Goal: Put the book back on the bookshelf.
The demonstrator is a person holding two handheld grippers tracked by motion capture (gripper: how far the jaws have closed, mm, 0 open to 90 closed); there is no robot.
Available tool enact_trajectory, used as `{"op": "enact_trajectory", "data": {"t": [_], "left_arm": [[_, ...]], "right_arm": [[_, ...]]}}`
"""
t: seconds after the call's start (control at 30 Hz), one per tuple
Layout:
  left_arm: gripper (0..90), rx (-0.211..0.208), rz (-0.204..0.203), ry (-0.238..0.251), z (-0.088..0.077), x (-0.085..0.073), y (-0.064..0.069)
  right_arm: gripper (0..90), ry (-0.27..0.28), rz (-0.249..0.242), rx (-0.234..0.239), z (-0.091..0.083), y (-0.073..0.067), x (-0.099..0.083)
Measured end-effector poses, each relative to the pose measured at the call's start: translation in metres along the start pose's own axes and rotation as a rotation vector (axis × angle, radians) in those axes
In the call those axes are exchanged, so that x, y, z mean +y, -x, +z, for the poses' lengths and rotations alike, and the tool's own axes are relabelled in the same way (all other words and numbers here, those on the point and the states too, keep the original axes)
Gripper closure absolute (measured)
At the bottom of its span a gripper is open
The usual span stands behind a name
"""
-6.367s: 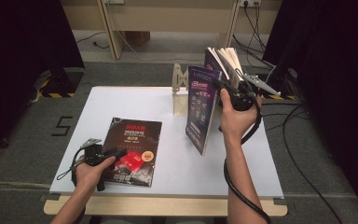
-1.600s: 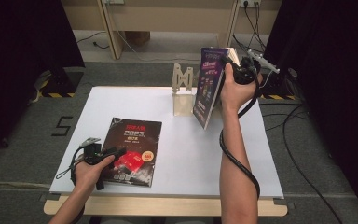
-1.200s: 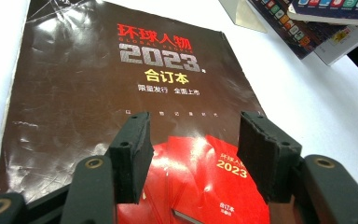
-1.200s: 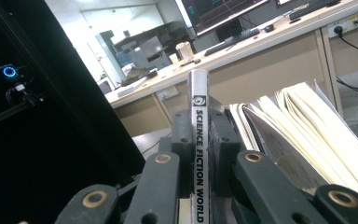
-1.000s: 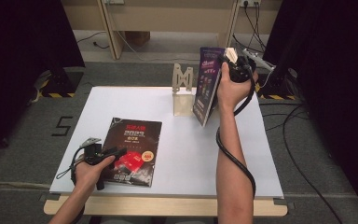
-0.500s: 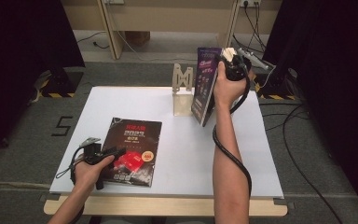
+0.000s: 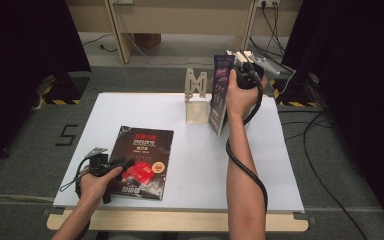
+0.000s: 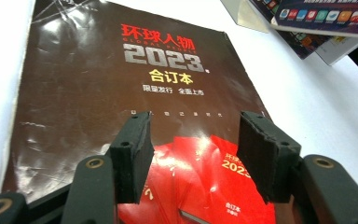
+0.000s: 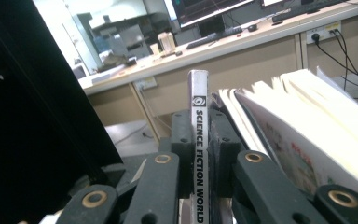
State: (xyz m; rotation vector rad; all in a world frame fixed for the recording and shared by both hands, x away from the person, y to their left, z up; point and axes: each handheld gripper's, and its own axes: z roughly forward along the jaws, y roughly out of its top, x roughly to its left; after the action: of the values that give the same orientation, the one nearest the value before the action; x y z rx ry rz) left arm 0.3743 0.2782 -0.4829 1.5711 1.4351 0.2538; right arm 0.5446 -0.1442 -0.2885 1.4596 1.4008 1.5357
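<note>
A dark magazine [image 7: 142, 159] with a red lower cover and "2023" on it lies flat at the table's front left. My left gripper [image 7: 125, 163] rests low over its near edge, open, the cover [image 8: 121, 79] showing between the pads of my left gripper [image 8: 193, 140]. A purple magazine [image 7: 219, 95] stands upright at the back, its lower edge near the table. My right gripper [image 7: 237, 60] is shut on its top. In the right gripper view the jaws of my right gripper [image 9: 199, 128] clamp the white spine [image 9: 198, 93], which reads "SCIENCE FICTION WORLD". Pale pages [image 9: 303, 116] fan out beside it.
A wooden M-shaped stand [image 7: 196, 97] sits on the white table [image 7: 280, 165] just left of the upright magazine. Cables trail on the floor at the right. Dark curtains flank both sides, and a desk with monitors stands beyond.
My right hand has carried the purple magazine from the table's right toward the back and left, close beside the wooden stand. The left gripper and dark magazine have stayed put.
</note>
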Motion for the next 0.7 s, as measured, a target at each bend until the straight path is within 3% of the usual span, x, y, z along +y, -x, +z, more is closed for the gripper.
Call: {"op": "enact_trajectory", "data": {"t": [0.4, 0.7], "left_arm": [[44.1, -0.005, 0.005, 0.002, 0.000, 0.000, 0.001], [44.1, -0.002, 0.008, -0.001, 0.000, -0.001, 0.002]], "right_arm": [[82.9, -0.008, -0.057, -0.013, -0.010, -0.005, -0.007], [80.8, -0.043, -0.050, -0.017, -0.029, 0.001, -0.012]]}}
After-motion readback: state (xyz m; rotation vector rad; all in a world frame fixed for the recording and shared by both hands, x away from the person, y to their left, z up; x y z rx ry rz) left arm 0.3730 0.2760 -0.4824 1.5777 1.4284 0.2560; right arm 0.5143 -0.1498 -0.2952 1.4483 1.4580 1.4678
